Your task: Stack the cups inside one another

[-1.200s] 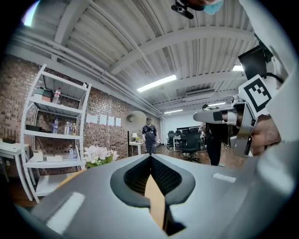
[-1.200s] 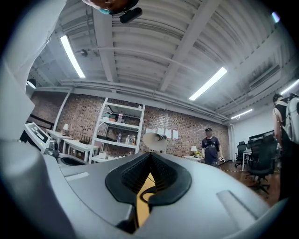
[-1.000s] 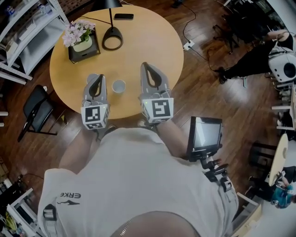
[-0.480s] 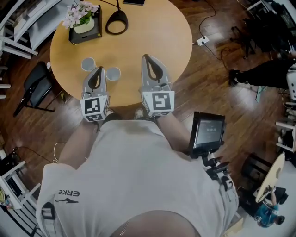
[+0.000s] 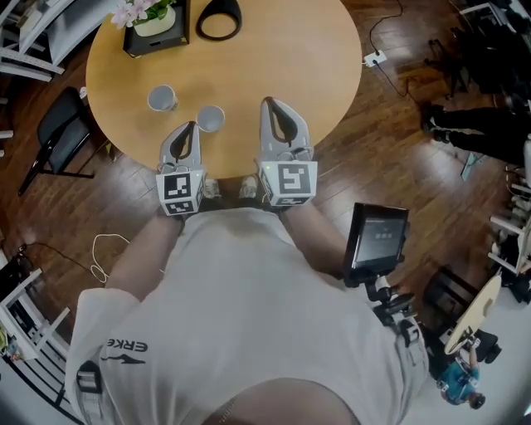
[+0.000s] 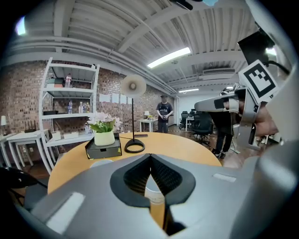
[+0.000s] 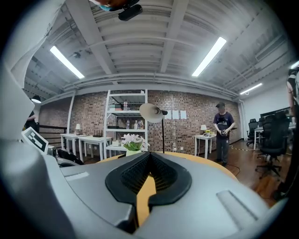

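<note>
At the far left of the head view a black chair (image 5: 56, 137) stands on the wooden floor beside the round table (image 5: 282, 58). On the table's upper left edge sits the dark box with flowers (image 5: 153, 23), and just right of it the lamp base (image 5: 219, 15).

Lower down, the left cup (image 5: 162, 99) stands upright on the wood, and the right cup (image 5: 210, 119) stands near it, close to the table's lower edge; the two are apart, neither inside the other.

My left gripper (image 5: 192, 126) points up the frame with its tip just beside the right cup, on that cup's left. Whether it touches, I cannot tell. In the left gripper view its jaws are pressed together with nothing clamped; the right cup (image 6: 154, 193) shows beyond them through the slit below the pads.

Right of centre, my right gripper (image 5: 267, 102) reaches over bare tabletop, well clear of both cups. In the right gripper view its jaws meet too, with nothing between them.

At the lower right, a small screen (image 5: 379, 239) sits on a stand.
</note>
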Available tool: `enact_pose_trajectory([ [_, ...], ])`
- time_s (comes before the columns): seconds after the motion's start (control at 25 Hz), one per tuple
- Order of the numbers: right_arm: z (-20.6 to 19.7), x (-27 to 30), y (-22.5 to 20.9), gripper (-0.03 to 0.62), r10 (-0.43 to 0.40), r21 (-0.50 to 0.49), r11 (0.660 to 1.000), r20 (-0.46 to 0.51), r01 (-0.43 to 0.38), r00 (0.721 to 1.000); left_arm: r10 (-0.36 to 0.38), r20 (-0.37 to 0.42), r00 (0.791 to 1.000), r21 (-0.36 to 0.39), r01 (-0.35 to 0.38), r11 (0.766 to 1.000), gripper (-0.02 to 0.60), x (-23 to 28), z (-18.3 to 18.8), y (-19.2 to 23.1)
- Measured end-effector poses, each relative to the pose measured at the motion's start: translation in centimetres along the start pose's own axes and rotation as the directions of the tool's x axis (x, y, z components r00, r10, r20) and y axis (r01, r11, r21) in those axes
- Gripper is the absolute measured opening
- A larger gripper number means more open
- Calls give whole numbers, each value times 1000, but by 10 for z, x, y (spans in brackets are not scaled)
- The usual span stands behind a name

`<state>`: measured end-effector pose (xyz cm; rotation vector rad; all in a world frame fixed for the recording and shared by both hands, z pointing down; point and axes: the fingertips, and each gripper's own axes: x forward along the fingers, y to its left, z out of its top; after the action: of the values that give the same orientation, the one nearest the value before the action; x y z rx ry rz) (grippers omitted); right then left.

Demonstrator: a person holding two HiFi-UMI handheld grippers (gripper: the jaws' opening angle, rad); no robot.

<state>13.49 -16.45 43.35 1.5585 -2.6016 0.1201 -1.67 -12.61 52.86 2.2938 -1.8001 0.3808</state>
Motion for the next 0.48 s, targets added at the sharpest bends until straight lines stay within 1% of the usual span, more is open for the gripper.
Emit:
enact_pose_trajectory([
  [0.16, -15, 2, 4, 14, -5, 8, 1000, -43, 6, 999, -24, -55, 998, -6, 24, 1000, 3, 0, -21, -6],
  [0.32, -29, -2, 7, 14, -3, 17, 1000, -87, 4, 996, -58, -117, 991, -2, 58, 998, 10, -6, -42, -17],
  [0.4, -37, -3, 8, 14, -7, 26, 1000, -111, 10, 994, -65, -152, 986, 1, 66, 998, 59, -6, -57, -20],
  [0.48, -47, -5, 7, 14, -11, 31, 999, -139, 16, 990, -69, -182, 981, 9, 72, 997, 136, -2, -71, -23],
])
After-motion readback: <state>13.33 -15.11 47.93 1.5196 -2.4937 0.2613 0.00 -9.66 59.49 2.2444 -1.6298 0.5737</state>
